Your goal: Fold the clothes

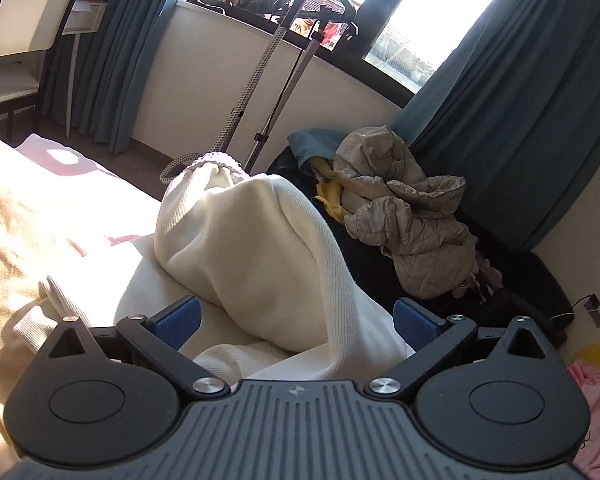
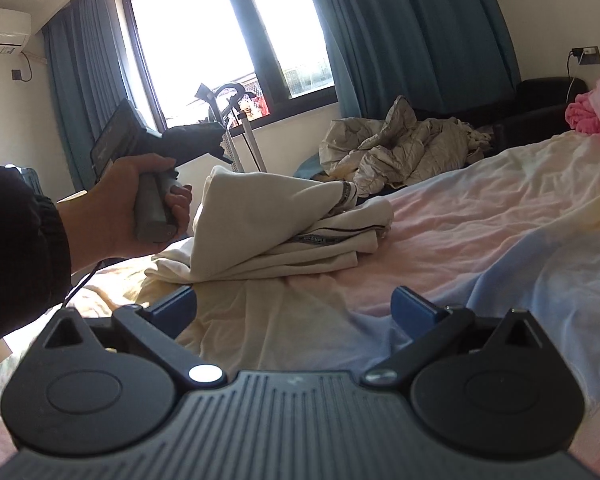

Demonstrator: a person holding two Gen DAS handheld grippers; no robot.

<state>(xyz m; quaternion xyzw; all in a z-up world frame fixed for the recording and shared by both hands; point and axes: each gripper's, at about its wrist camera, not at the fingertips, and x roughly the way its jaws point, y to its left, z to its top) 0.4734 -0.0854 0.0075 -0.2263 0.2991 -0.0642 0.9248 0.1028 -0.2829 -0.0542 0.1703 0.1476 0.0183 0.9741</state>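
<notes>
Here, a cream knitted garment (image 1: 260,248) is seen bunched on the pastel-sheeted bed (image 2: 480,216) — partly folded. The left hand-held gripper (image 1: 296,316) is spread wide around its raised fold; the right hand-held gripper (image 2: 294,308) is spread too — over bare sheet.

One cream garment (image 2: 284,224), one grey puffer jacket (image 1: 412,216), one chair (image 1: 24,32), two open tools.

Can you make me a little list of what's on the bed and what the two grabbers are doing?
garment: cream sweater, partly folded, bunched on the bed
bed: pastel sheet
left gripper: open, sweater between its jaws
right gripper: open, holding nothing, over the sheet
behind: grey puffer jacket, teal curtains
</notes>
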